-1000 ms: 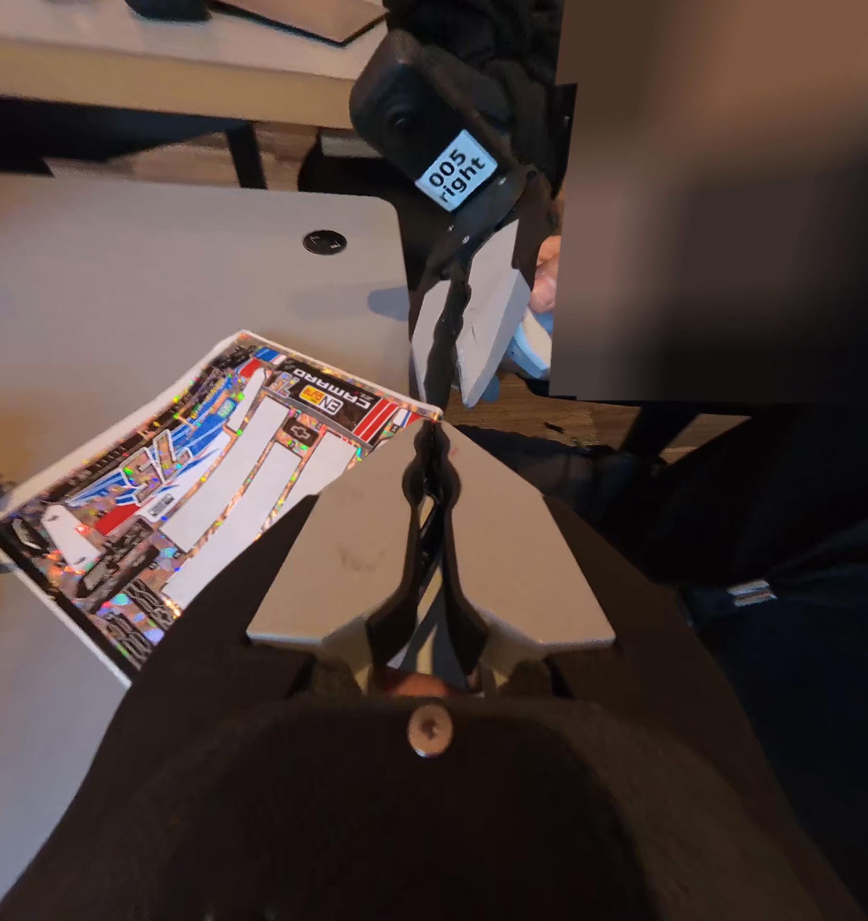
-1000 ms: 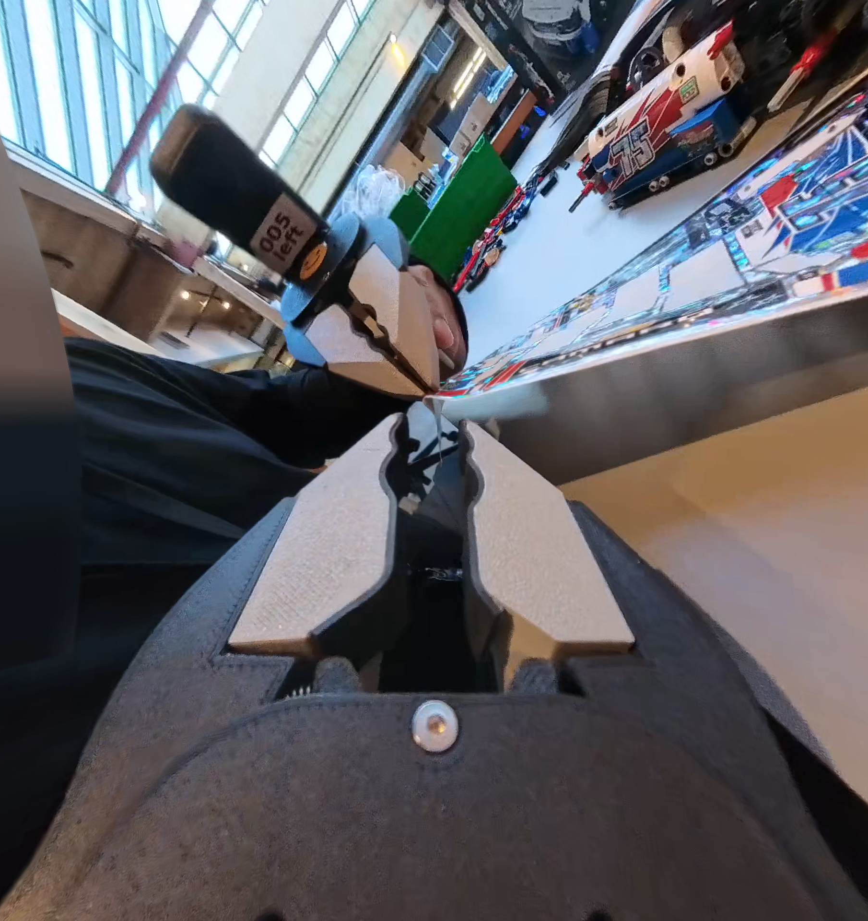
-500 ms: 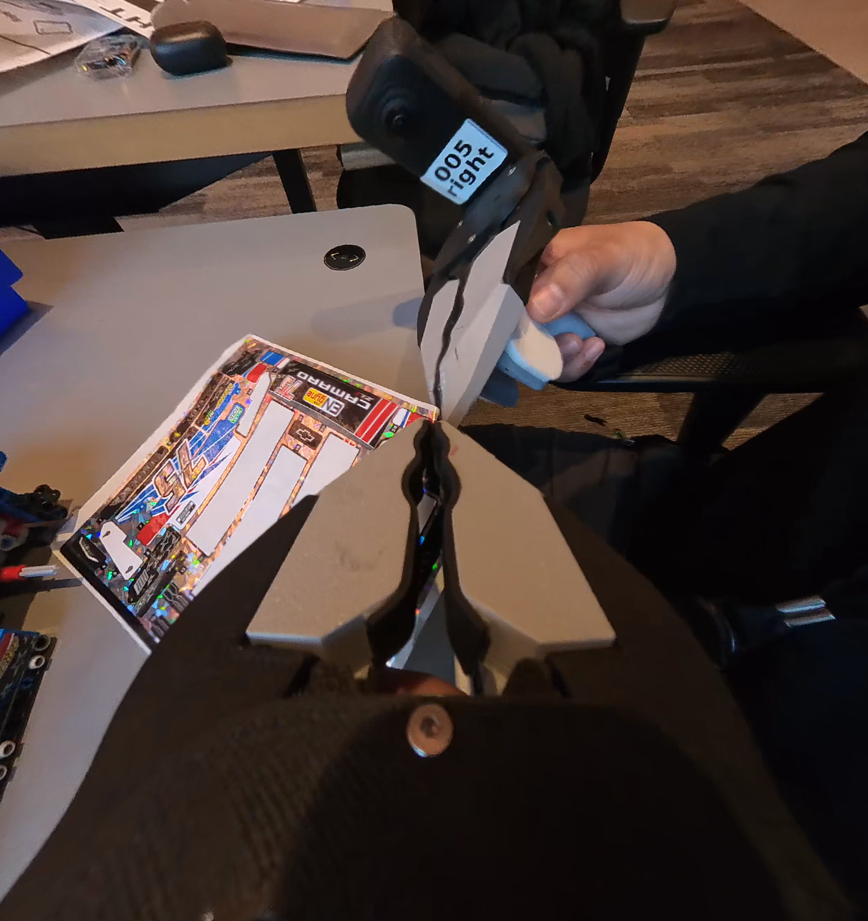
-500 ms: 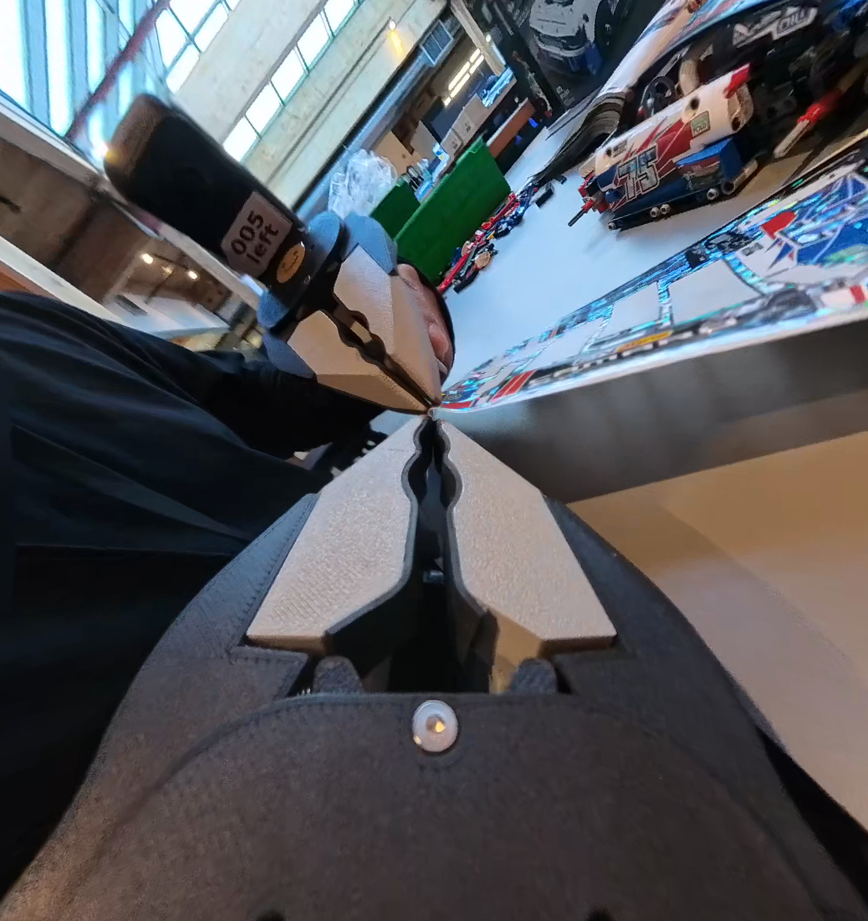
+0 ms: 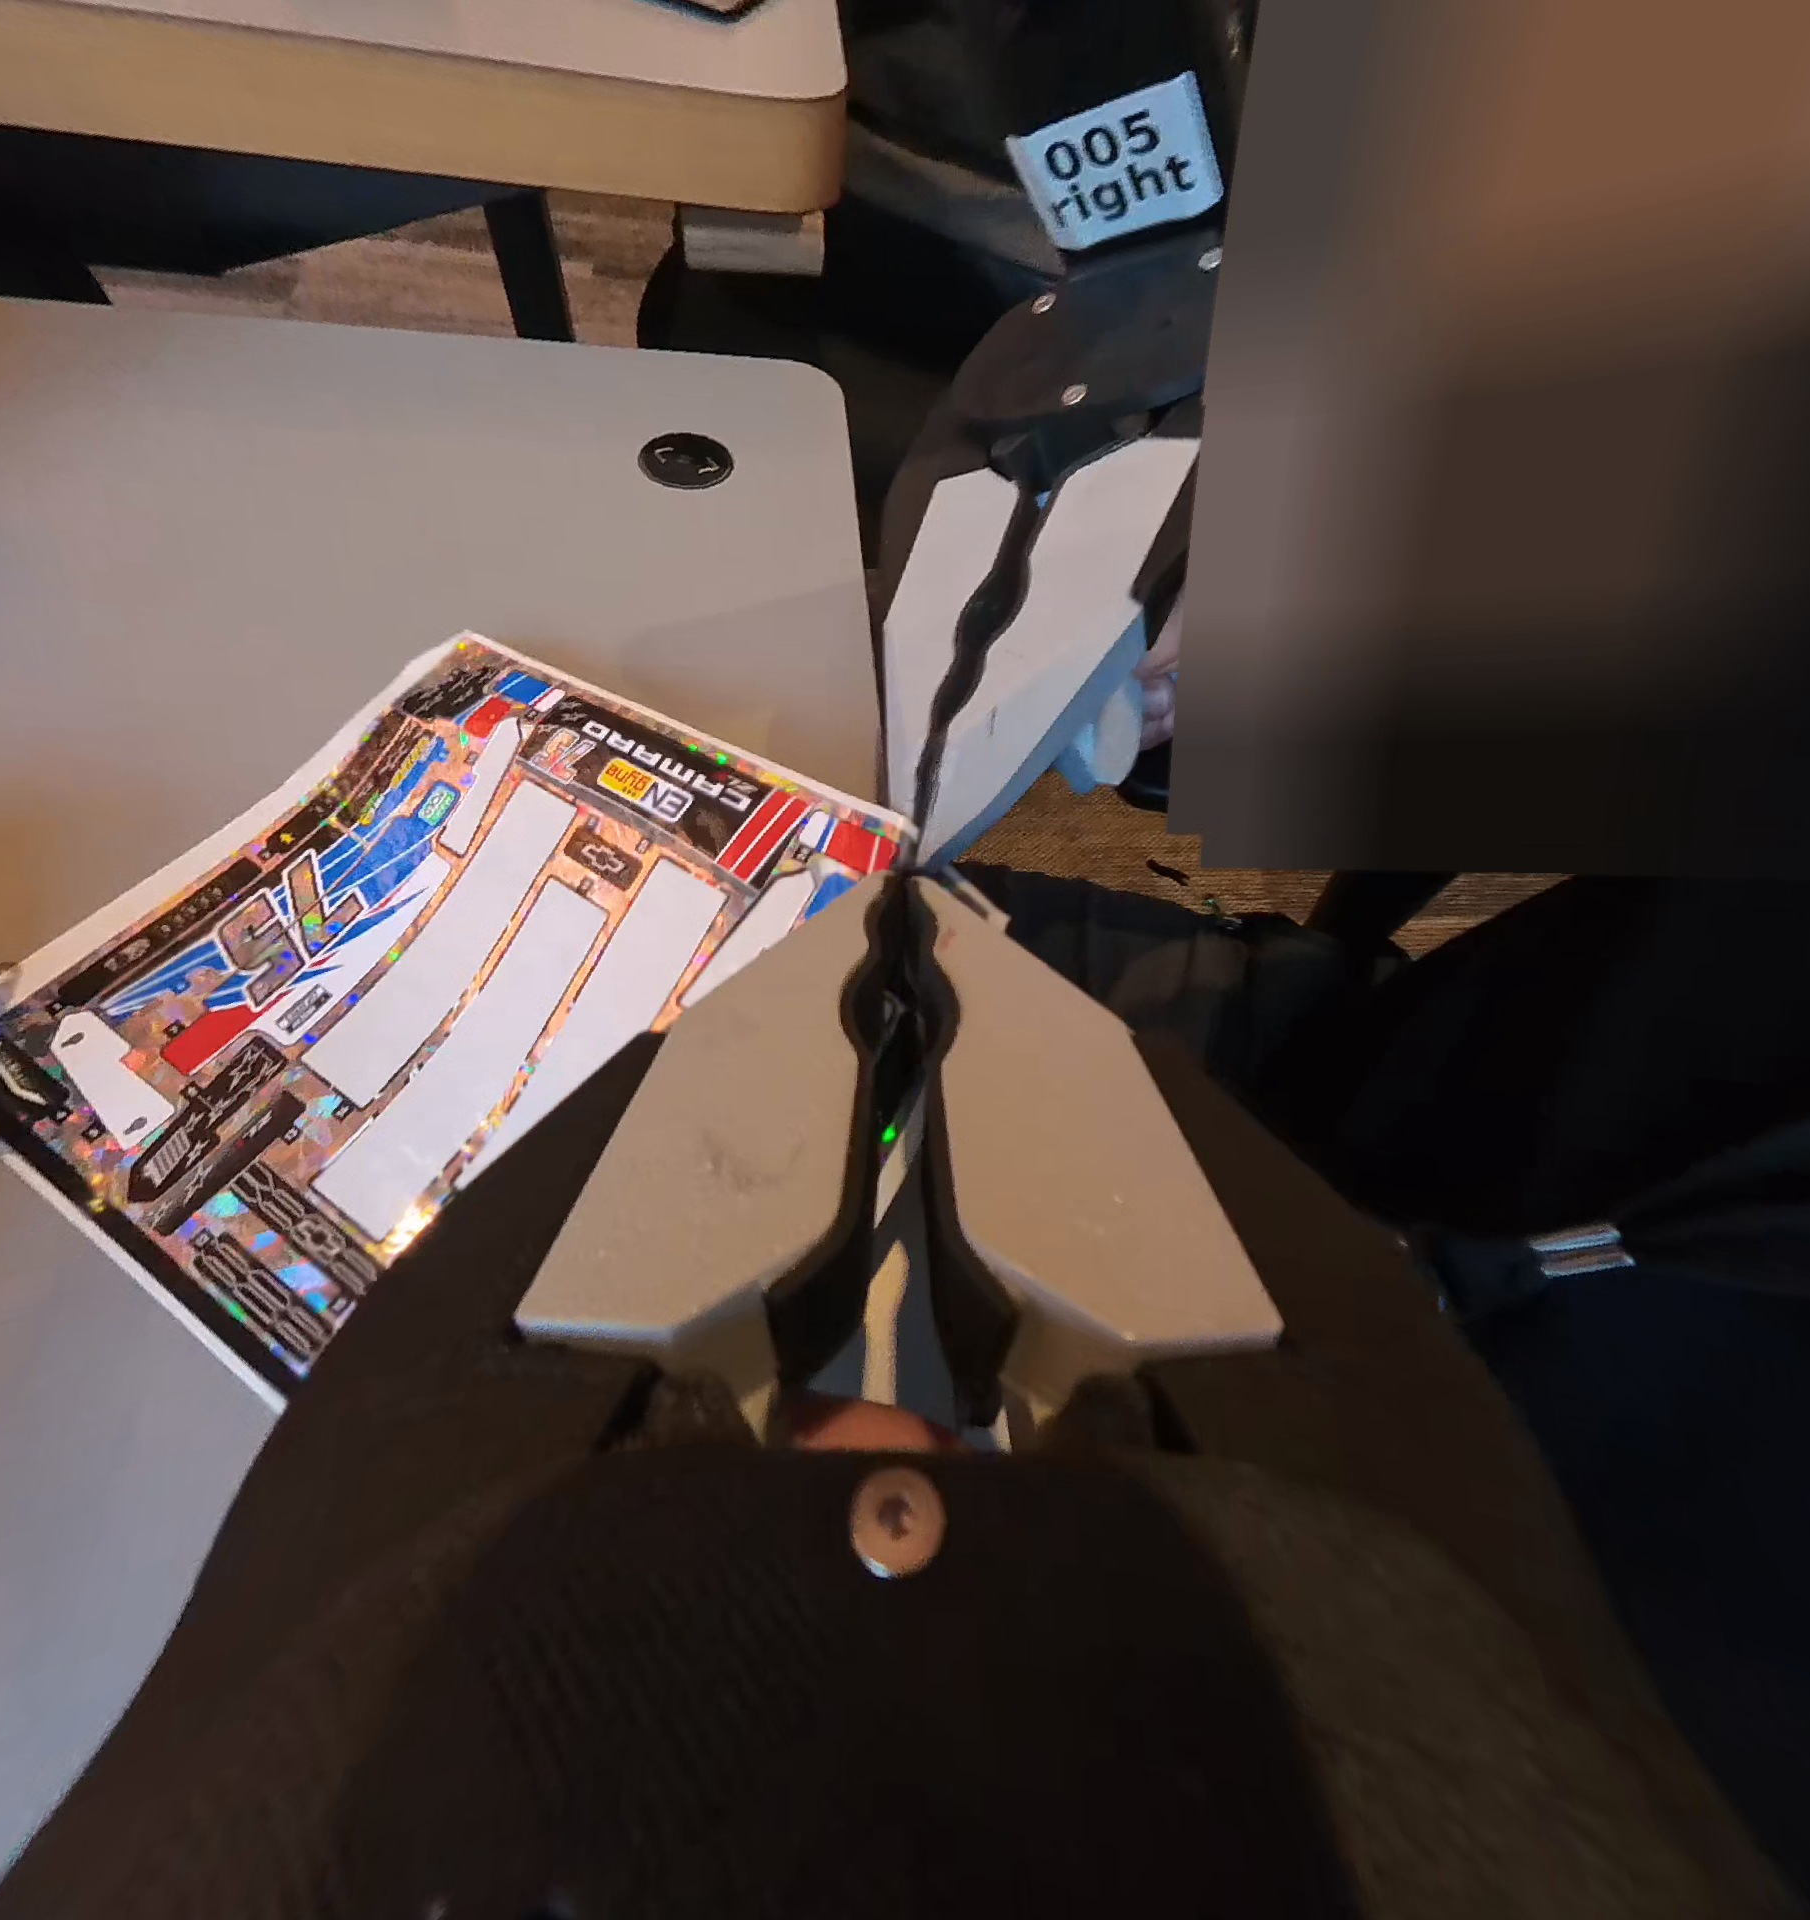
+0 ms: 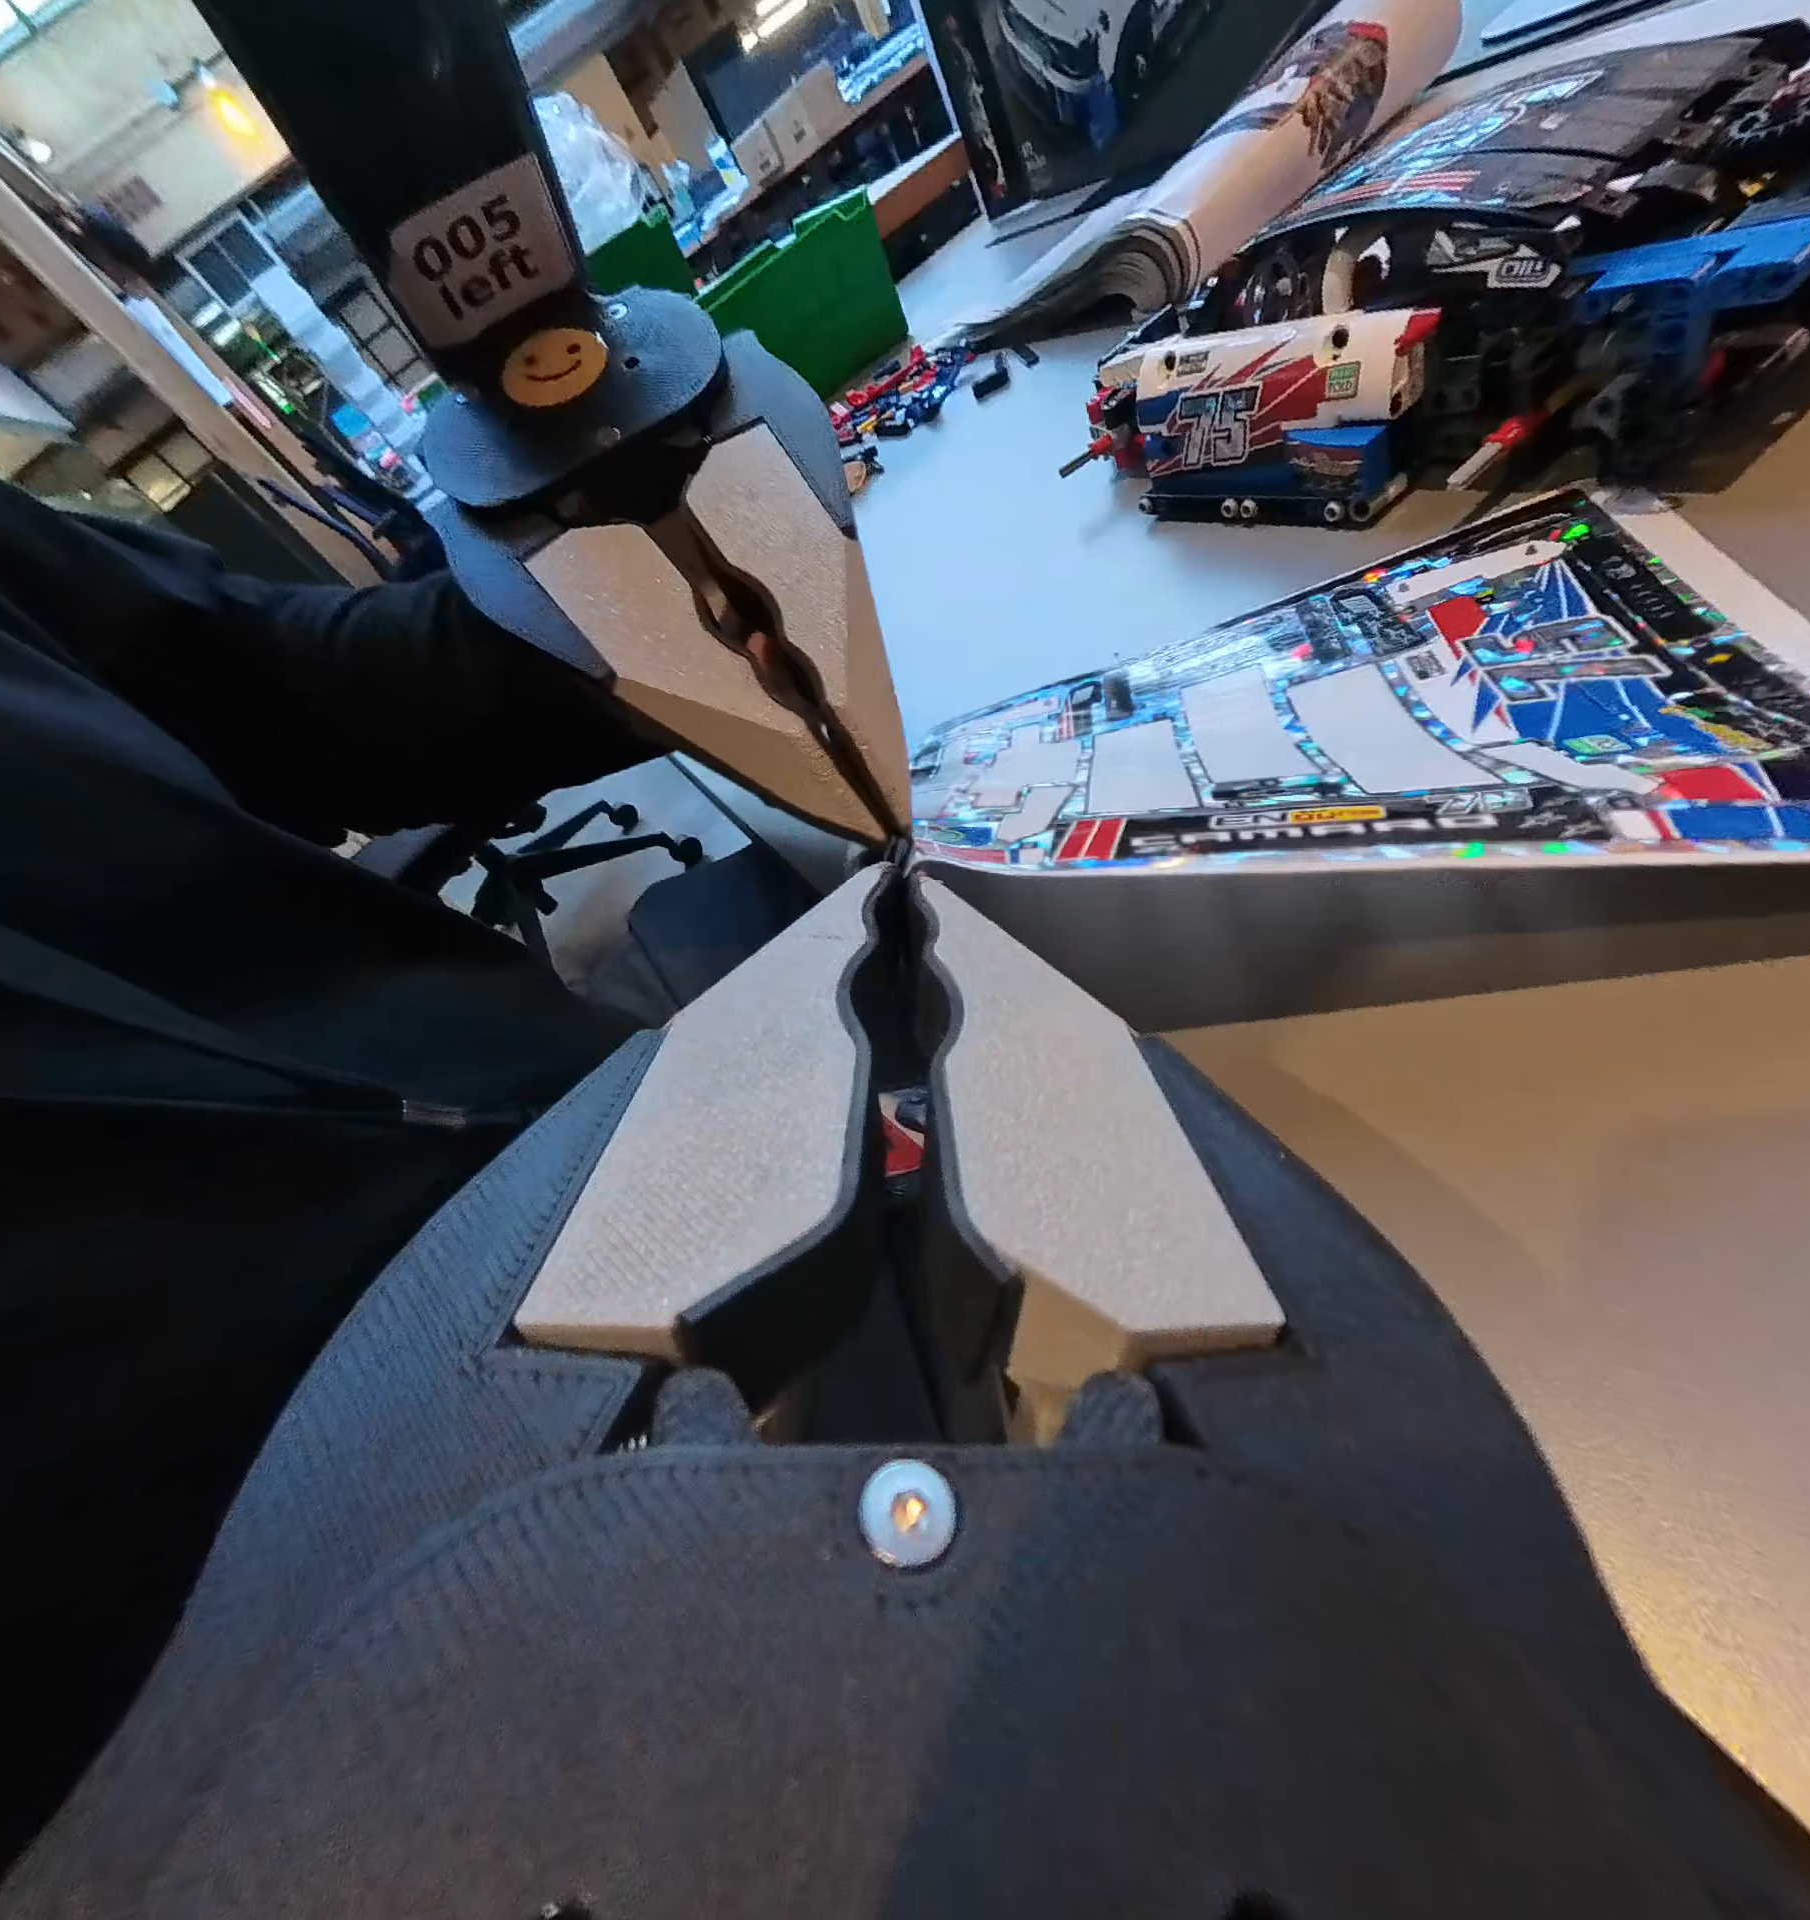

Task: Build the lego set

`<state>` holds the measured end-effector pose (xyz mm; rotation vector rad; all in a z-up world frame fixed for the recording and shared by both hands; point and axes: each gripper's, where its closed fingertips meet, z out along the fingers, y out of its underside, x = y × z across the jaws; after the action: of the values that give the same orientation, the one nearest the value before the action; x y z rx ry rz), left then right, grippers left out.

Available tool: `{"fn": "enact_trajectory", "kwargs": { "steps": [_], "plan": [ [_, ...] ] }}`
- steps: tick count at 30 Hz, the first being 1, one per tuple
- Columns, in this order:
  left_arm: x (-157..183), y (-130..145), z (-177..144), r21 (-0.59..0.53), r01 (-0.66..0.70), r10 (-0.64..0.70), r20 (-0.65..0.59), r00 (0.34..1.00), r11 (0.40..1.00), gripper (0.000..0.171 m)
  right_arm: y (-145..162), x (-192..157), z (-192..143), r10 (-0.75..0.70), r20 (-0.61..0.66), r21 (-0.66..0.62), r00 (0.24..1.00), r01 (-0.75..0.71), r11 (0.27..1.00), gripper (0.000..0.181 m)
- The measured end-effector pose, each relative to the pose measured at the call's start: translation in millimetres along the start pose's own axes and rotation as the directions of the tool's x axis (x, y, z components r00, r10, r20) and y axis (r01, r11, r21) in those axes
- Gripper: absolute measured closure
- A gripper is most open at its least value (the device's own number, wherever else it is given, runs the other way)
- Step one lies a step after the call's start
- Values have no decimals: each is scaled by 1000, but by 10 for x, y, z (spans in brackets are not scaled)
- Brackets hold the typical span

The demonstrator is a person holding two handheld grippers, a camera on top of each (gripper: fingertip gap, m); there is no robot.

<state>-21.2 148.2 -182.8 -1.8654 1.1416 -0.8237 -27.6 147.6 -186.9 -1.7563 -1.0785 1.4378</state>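
A shiny sticker sheet [image 5: 444,987] lies curled on the grey table [image 5: 257,520], one corner over the near edge. My left gripper [image 5: 906,883] is shut, and the sheet runs in between its jaws at that corner. My right gripper [image 6: 896,868] is shut too, its tips meeting the left gripper's tips [image 6: 893,826] at the sheet's corner; I cannot tell if it pinches anything. It also shows in the left wrist view [image 5: 922,821]. The sheet [image 6: 1400,748] and a partly built blue, white and black lego car [image 6: 1285,416] show in the right wrist view.
An open instruction booklet [image 6: 1244,177] lies behind the car. Loose lego pieces [image 6: 911,395] and green bins [image 6: 807,281] sit farther back. A round black cable cap [image 5: 685,460] is set in the table. A second table [image 5: 361,104] stands beyond. The person's dark clothing fills the space below.
My right gripper has closed from slightly open and turned, so the table now looks more level in its view. Both grippers' tips stay at the sheet's corner.
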Motion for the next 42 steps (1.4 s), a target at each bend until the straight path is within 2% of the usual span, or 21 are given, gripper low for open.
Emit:
{"fn": "enact_trajectory", "kwargs": {
  "steps": [6,10,13,16,19,23,26,33,42],
  "plan": [
    [-45,4,-30,-12,-15,15,25,1000,1000,171,16,31,-5,2,-14,-6,1000,-2,1000,181],
    [-94,37,-41,-90,-142,150,83,985,986,171,28,38,2,-43,-42,-25,998,42,999,181],
    [-63,29,-22,-143,-240,253,81,964,960,169,40,51,9,-119,-86,-58,989,114,992,181],
    [-58,19,-7,-177,-284,299,64,952,942,160,41,52,13,-212,-130,-94,969,201,975,181],
    [-57,1,0,-195,-344,360,53,931,919,170,48,52,21,-312,-170,-137,935,291,947,181],
    [-26,6,22,-224,-387,401,23,916,895,171,41,20,37,-434,-189,-178,881,404,897,181],
    [-24,27,25,-238,-400,414,8,910,885,171,51,21,45,-498,-198,-208,845,460,863,181],
    [-4,85,32,-257,-407,417,-20,909,876,171,79,15,64,-551,-196,-244,811,504,829,181],
    [25,143,25,-252,-340,331,-81,940,906,171,141,13,87,-601,-186,-289,778,541,790,181]
  ]
}}
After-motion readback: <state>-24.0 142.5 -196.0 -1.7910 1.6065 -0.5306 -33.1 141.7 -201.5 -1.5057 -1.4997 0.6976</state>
